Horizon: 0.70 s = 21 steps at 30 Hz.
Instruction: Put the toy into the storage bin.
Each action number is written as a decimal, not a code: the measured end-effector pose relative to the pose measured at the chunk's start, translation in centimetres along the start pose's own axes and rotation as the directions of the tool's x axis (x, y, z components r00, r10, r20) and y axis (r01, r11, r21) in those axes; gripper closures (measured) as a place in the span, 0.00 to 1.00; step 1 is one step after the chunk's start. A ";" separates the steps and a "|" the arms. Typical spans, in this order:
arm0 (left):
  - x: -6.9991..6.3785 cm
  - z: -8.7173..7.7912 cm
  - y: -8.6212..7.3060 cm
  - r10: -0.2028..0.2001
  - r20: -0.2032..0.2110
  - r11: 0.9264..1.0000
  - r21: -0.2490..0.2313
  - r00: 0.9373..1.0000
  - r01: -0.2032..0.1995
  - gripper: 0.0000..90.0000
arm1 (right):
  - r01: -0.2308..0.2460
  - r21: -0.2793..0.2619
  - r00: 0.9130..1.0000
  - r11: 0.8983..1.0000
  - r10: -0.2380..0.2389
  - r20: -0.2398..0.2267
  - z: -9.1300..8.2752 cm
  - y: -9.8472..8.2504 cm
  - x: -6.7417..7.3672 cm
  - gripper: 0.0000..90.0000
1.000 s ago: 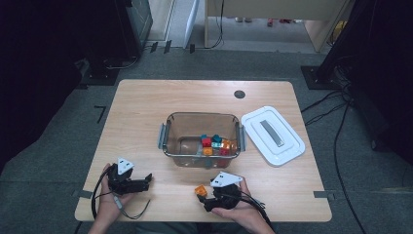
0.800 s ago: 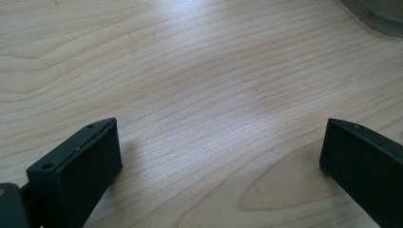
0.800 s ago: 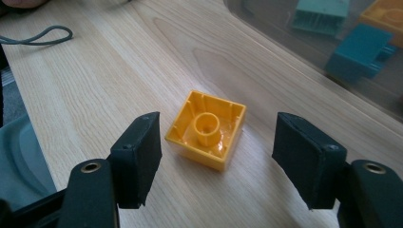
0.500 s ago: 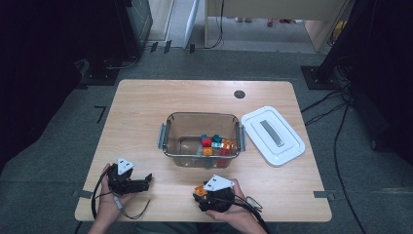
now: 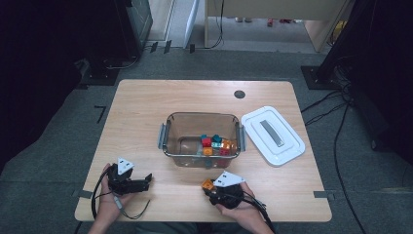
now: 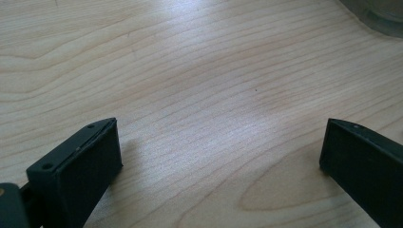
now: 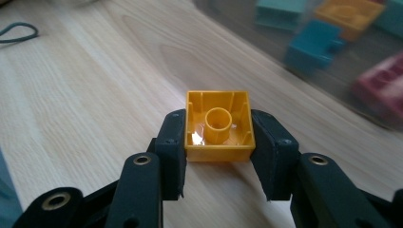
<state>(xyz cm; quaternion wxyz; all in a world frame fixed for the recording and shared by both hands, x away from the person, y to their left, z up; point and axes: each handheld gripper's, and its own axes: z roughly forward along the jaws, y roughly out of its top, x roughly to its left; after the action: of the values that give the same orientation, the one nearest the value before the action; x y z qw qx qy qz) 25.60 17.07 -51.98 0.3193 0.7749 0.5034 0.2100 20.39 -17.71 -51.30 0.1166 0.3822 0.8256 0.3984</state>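
- A pale wooden table (image 5: 146, 117) stands on grey carpet in a dim room, with dark stands at the far corners and cables trailing across the floor at the right.
- Near the table's middle sits a clear plastic bin (image 5: 168, 127) with a small heap of coloured blocks (image 5: 215, 144) in its right half; its white lid (image 5: 272, 135) lies flat just beside it at about 3 o'clock.
- The right gripper (image 7: 218, 156) is at the near edge of the table, at roughly 6 o'clock from the bin. Its jaws have just been closing, and the right gripper view shows their pads pressed against two opposite sides of an orange block (image 7: 218, 126), hollow side up with the round tube inside showing.
- From above, the same orange block (image 5: 208, 184) sits at the gripper's front tip, toward 10 o'clock from the right hand (image 5: 241, 212).
- The block is square, so it has no long axis to mind; the grip crosses it side to side.
- The relation that matters next: the bin's near wall lies at about 12 o'clock from the held block, close by, and the heap inside at about 1 o'clock. I judge the coming move to be a lift over that wall, then a release.
- The left gripper (image 6: 218, 156) rests at the near left, at about 8 o'clock from the bin, its jaws wide with only bare wood between them; it lies farther from the block, so the right hand is the one placed for this.
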 end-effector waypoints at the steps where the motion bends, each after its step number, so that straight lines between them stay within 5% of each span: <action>1: 0.0 0.0 0.0 0.000 0.000 1.000 0.000 1.000 0.000 0.00 | -0.008 -0.001 1.000 1.000 0.008 0.004 -0.3 -0.1 -0.3 0.67; 21: 0.0 0.0 0.0 0.000 0.000 1.000 0.000 1.000 0.000 0.00 | -0.084 -0.030 0.993 0.996 0.086 0.087 -5.4 -0.9 -6.5 0.67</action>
<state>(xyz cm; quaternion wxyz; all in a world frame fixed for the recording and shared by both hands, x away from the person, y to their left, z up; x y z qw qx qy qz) 25.60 17.07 -51.98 0.3193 0.7749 0.5035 0.2099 21.63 -25.83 -49.19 0.1406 0.4326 0.7974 0.3965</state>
